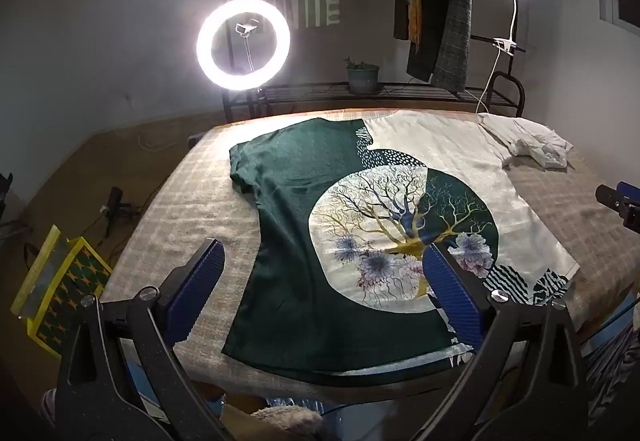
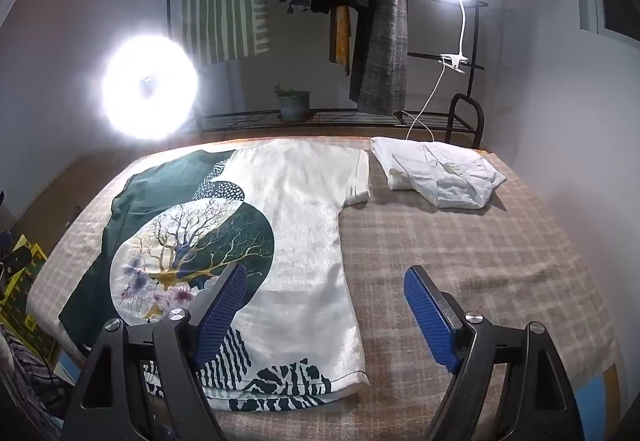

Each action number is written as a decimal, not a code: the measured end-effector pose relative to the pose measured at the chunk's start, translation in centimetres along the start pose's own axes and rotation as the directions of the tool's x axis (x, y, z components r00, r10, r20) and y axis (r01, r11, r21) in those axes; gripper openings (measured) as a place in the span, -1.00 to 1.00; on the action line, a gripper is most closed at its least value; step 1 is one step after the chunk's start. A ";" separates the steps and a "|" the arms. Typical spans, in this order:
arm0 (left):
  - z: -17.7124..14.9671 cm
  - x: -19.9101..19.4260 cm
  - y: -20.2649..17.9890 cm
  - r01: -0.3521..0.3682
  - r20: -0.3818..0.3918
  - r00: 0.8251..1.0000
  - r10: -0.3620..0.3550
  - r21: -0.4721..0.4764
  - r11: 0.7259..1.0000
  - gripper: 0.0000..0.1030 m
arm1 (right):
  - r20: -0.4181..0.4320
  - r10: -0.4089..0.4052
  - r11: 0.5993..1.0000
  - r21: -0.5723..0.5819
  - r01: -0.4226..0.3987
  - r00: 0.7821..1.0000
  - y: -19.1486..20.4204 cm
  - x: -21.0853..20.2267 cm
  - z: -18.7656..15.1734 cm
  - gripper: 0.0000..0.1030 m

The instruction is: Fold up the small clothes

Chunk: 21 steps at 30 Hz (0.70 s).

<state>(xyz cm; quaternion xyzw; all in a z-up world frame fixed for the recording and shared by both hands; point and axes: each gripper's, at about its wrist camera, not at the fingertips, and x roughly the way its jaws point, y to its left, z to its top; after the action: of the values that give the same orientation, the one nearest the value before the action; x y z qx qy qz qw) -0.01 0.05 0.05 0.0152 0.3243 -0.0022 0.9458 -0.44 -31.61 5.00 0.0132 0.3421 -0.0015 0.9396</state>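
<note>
Plaid, nubby beige cloth covers the table (image 2: 500,241), which fills the lower half of both views. Spread flat across its middle lies a T-shirt (image 1: 304,225), smooth knit, half dark green and half cream, printed with a round branching-tree motif and striped patches near the hem. At the upper right of the table sits a folded white garment (image 2: 436,177), crumpled at its top layer. The left gripper (image 1: 322,263) hangs over the shirt's lower part, ribbed blue pads spread wide, nothing between them. The right gripper (image 2: 324,289) likewise stands open over the shirt's cream edge.
</note>
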 end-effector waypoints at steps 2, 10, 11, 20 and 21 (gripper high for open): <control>0.1 0.1 0.2 0.003 0.004 1.000 -0.003 0.008 1.000 0.96 | -0.003 0.001 1.000 -0.002 -0.001 1.000 0.2 -0.3 -0.1 0.62; 0.0 -0.2 0.0 -0.020 0.036 0.999 0.019 0.024 1.000 0.96 | -0.012 -0.005 1.000 0.003 0.005 1.000 0.1 -0.7 -0.2 0.62; 0.0 -0.2 0.0 -0.021 0.036 0.999 0.020 0.024 0.999 0.96 | -0.012 -0.005 1.000 0.003 0.005 1.000 0.1 -0.7 -0.1 0.62; 0.7 -1.0 0.2 -0.022 0.046 0.999 0.021 0.021 1.000 0.96 | -0.006 -0.003 1.000 0.012 0.003 1.000 -0.1 -0.6 0.2 0.62; 0.6 -1.2 0.1 -0.024 0.049 0.999 0.023 0.022 0.999 0.96 | -0.006 -0.003 1.000 0.013 0.003 1.000 -0.1 -0.5 0.2 0.62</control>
<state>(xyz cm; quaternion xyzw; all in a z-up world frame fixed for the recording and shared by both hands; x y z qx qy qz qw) -0.53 0.09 1.28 0.0293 0.3008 0.0049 0.9532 -0.76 -31.75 5.47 0.0189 0.3450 -0.0049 0.9384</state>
